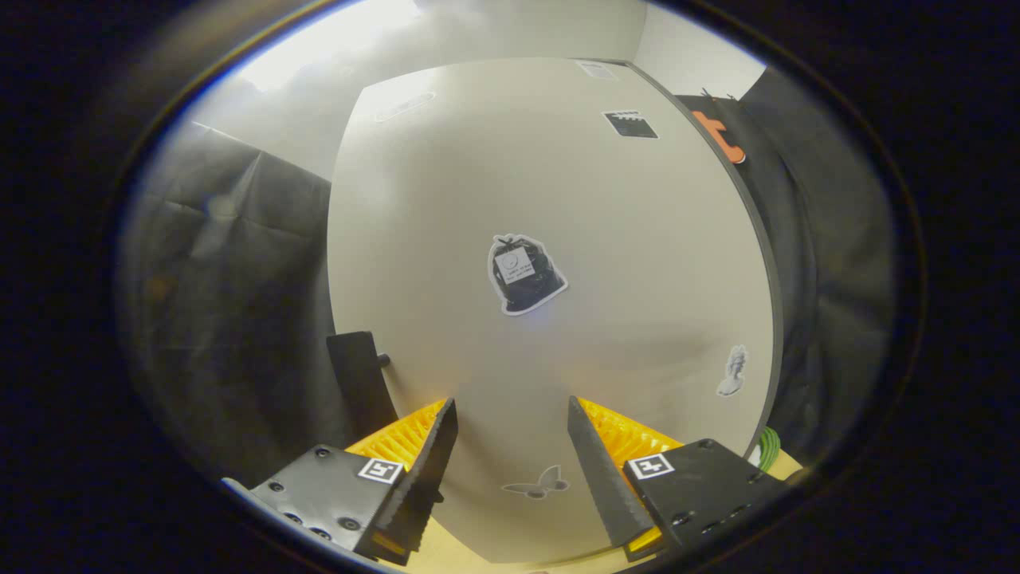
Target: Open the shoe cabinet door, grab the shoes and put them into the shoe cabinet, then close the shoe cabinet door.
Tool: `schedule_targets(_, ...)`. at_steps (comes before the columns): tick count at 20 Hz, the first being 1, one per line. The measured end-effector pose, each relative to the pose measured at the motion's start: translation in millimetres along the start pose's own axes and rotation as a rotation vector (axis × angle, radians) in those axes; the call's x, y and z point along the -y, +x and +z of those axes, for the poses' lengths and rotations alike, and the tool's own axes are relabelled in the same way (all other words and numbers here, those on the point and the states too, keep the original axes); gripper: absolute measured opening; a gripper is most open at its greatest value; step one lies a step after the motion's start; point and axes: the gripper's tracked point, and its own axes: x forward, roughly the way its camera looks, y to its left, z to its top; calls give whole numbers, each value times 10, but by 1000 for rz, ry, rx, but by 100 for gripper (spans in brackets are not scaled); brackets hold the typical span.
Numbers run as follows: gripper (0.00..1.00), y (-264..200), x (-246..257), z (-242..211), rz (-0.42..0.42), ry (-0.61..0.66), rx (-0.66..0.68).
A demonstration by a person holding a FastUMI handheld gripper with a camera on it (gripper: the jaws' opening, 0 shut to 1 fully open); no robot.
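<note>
1. Shoe cabinet door (pixel 494 183): pale and flat, standing right ahead of the gripper (pixel 511 401) and reaching well beyond it; cannot tell if fully closed.
2. Gripper state: fingers (pixel 430 462) spread apart, pinching nothing, with only bare door surface between them.
3. Black handle (pixel 358 375): on the door's left edge, just beside the left finger and outside the gap.
4. Risk, as a judgement: closing now would catch only air or scrape the panel, because of the handle lying to the left of both fingers.
5. Further risk: pushing forward could knock the fingertips against the door, because of the panel seeming very near.
6. Further risk: a shallow pinch on the narrow handle could slip during the pull and let the door swing back.
7. Smaller risk: snagging on the green cord-like thing (pixel 766 448) near the right finger while swinging sideways.
8. Count: one door, one handle, two fingers, one green thing.
9. Count of stickers on the door: four clear ones, namely bag sticker (pixel 526 273), butterfly sticker (pixel 538 482), grey sticker (pixel 733 371) and dark square sticker (pixel 629 123); also two faint marks near the top, too pale to identify.
</note>
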Motion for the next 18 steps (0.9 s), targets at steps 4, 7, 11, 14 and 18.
schedule_targets(4,87,-8,-70,-21,-29,-31,10)
schedule_targets(7,87,19,-83,-63,-52,-33,16)
schedule_targets(11,87,39,-138,-139,-74,-46,19)
schedule_targets(14,86,44,-153,-166,-86,-49,26)
schedule_targets(18,87,39,-163,-185,-96,-42,27)
